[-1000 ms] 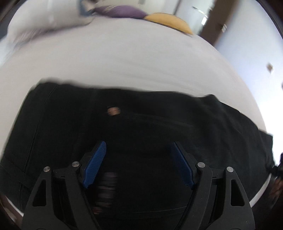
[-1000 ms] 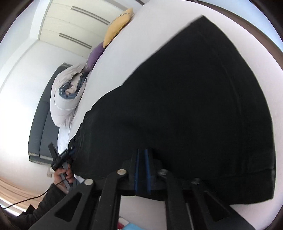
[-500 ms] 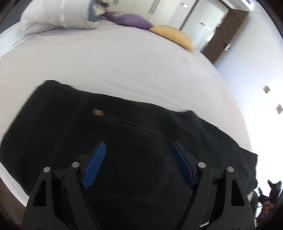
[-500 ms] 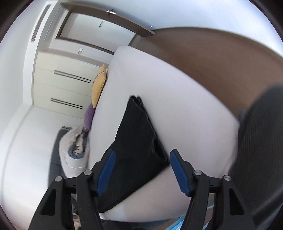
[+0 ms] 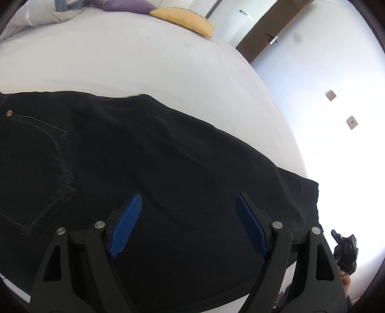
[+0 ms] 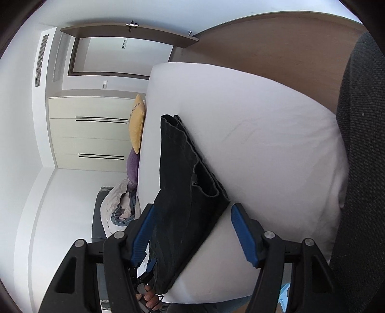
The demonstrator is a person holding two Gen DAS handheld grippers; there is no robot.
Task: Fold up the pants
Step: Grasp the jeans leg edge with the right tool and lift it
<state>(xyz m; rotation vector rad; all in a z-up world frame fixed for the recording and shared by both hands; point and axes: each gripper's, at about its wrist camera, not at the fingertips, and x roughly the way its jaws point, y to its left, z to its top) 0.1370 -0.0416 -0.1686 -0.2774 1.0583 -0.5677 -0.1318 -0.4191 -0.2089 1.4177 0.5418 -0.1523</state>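
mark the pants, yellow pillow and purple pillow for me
pants (image 5: 168,168), left wrist view, mid-leg fabric
yellow pillow (image 5: 185,20), left wrist view, top face
purple pillow (image 6: 132,168), right wrist view, visible side

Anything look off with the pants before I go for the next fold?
Nothing damaged or spilled. The black pants lie flat on the white bed. Only oddity: at the hem end the layers gape and their edges don't line up.

Right gripper (image 6: 191,231) had just opened, fingers (image 6: 243,233) apart, nothing pinched. Black pants (image 6: 185,192) lay folded lengthwise on the white bed (image 6: 276,156). Yellow cushion (image 6: 137,122) and purple cushion (image 6: 132,168) sat beyond.
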